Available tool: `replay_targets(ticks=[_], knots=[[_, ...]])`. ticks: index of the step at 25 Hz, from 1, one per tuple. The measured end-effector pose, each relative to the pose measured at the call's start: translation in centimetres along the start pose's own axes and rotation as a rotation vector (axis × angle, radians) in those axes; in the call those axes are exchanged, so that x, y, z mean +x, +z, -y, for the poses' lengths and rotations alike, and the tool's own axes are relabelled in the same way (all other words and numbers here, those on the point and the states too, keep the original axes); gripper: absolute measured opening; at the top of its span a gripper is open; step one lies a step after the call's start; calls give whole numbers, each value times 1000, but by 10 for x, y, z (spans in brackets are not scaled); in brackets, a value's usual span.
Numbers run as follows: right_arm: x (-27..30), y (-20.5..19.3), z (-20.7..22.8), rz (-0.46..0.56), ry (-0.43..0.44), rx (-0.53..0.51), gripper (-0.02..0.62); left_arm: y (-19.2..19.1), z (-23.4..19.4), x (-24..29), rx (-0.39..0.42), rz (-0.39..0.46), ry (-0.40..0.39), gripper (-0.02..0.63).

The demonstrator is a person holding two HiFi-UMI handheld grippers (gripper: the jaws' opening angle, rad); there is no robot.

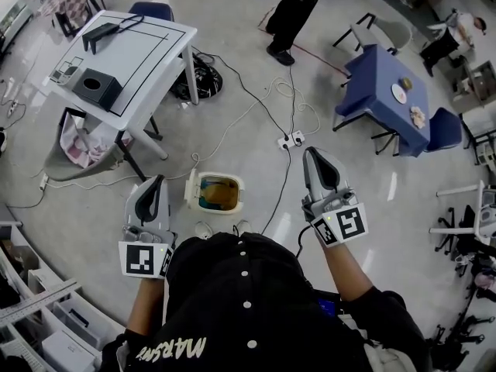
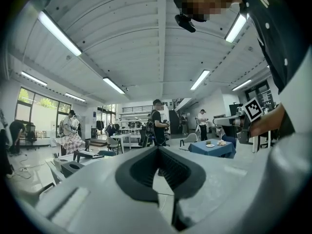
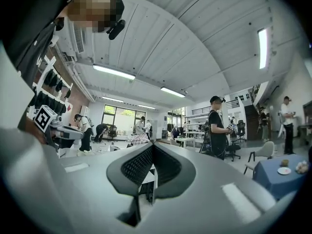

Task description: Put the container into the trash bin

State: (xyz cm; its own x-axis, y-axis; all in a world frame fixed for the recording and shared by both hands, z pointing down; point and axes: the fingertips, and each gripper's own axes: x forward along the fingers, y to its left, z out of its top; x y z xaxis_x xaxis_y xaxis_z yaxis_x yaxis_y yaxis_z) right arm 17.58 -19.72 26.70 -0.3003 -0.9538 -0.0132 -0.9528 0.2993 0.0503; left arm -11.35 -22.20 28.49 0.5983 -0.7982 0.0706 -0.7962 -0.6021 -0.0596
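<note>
A small white trash bin stands on the floor just ahead of me, its lid tipped open to the left. Something yellowish with a teal patch lies inside it; I cannot tell whether it is the container. My left gripper hangs left of the bin, jaws together and empty. Right of the bin and a little further forward, my right gripper is also shut with nothing in it. The left gripper view shows that gripper closed and pointing level across the room. The right gripper looks the same in its own view.
A white table with a black box stands far left, with a grey bag under it. A blue table and chairs are far right. Cables and a power strip lie beyond the bin. A person stands ahead. Shelving is at the lower left.
</note>
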Motion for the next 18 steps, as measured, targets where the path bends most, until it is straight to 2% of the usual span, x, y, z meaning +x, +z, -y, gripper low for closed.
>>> replay_targets(ticks=[10,14,18], knots=[[-1,0,13,41,-80,44,25,8,-14,-4,16,24,51,3],[-1,-1,15,40,-87,32,25,8,-14,-5,40,19,69,3],[1,2,13,44,-75,28,24,5,-16,-4,13,12,85,3]])
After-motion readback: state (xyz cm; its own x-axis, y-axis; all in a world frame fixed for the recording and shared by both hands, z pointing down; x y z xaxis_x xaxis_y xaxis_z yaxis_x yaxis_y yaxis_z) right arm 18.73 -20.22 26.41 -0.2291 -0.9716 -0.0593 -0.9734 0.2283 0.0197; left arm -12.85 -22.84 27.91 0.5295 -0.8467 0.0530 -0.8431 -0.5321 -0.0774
